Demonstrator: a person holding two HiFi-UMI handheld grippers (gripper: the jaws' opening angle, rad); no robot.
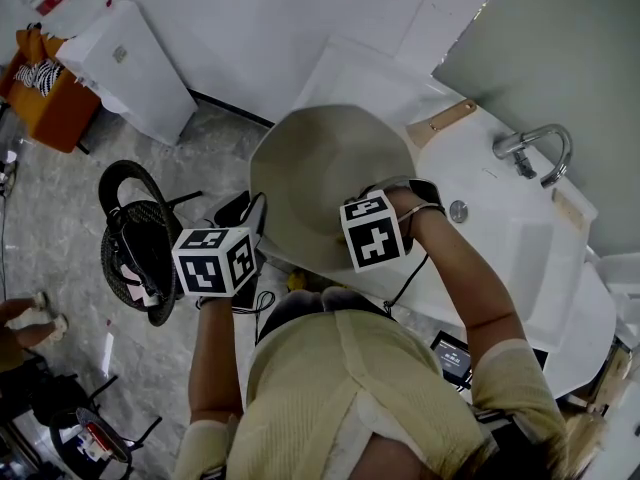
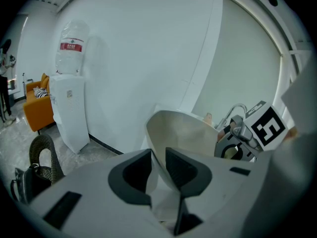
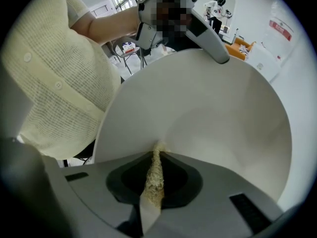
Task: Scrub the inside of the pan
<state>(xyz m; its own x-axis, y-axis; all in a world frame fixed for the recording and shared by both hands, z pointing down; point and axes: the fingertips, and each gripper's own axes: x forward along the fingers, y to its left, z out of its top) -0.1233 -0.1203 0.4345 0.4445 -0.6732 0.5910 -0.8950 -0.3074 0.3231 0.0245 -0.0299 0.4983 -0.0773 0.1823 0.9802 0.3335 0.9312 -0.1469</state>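
Note:
A wide pale pan [image 1: 325,173] is held tilted over the edge of the white sink counter [image 1: 520,243]. My left gripper [image 2: 158,155] is shut on the pan's rim [image 2: 154,148], which runs between its two dark pads. In the left gripper view the pan's bowl [image 2: 185,128] opens up ahead. My right gripper [image 3: 157,150] points down into the pan's inside [image 3: 213,108] and is shut on a yellowish scrub pad [image 3: 154,175], whose tip touches the pan's wall. In the head view the marker cube [image 1: 375,230] hides the right gripper's jaws.
A chrome faucet [image 1: 535,148] and a drain [image 1: 458,211] sit on the counter to the right. A wooden handle [image 1: 440,123] lies behind the pan. A wicker chair [image 1: 140,238], a white water dispenser [image 1: 125,68] and an orange seat [image 1: 50,98] stand on the floor at left.

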